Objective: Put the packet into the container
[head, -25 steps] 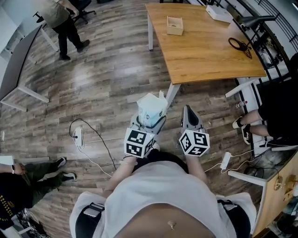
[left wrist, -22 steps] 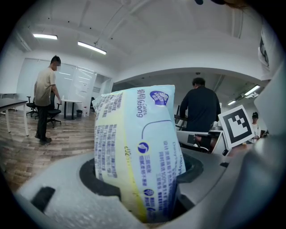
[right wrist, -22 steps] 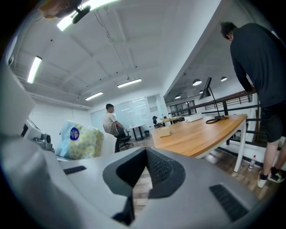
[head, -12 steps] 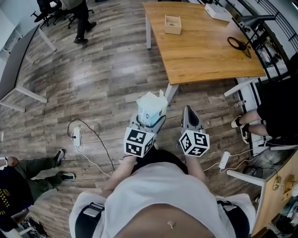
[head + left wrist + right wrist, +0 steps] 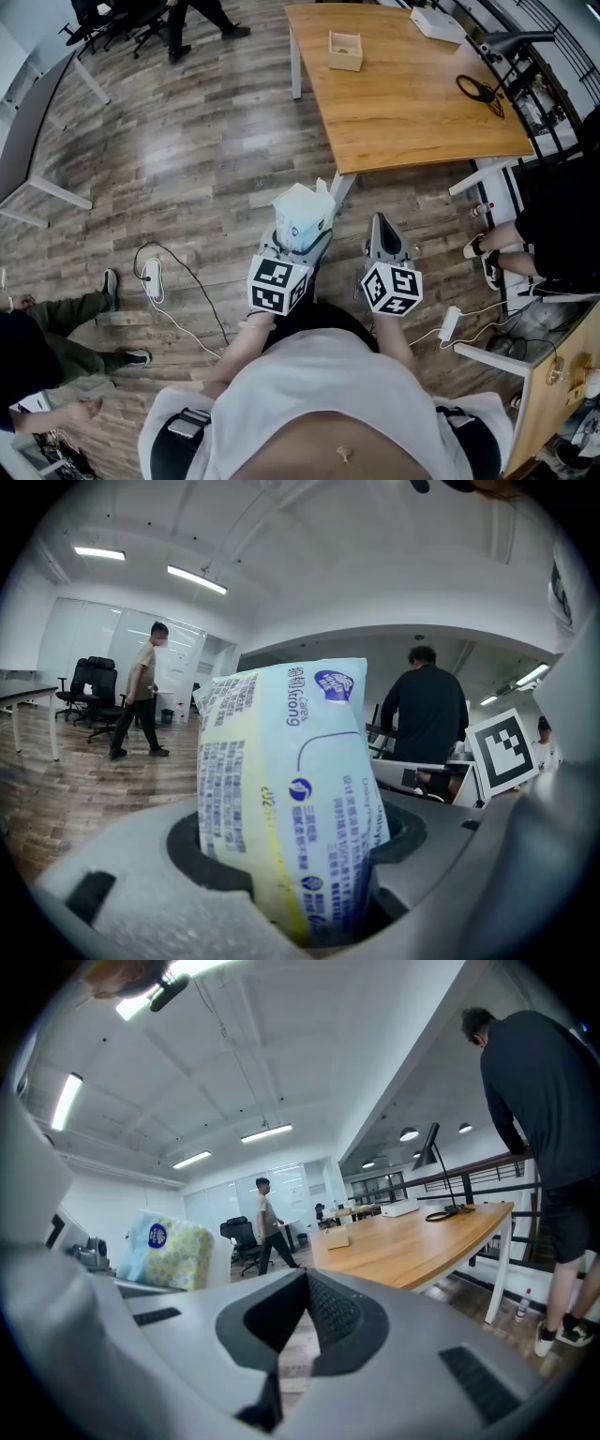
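While jaws of the left gripper (image 5: 301,242) clamp the packet (image 5: 302,212), those of the right gripper (image 5: 378,223) meet empty; wooden table (image 5: 412,98) ahead.

The packet (image 5: 291,789) is pale blue and yellow; the table (image 5: 412,112) light wood.

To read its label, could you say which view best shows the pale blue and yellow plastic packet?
The left gripper view: the pale blue and yellow plastic packet fills it, print readable. Head view shows its top; right gripper view, small at left.
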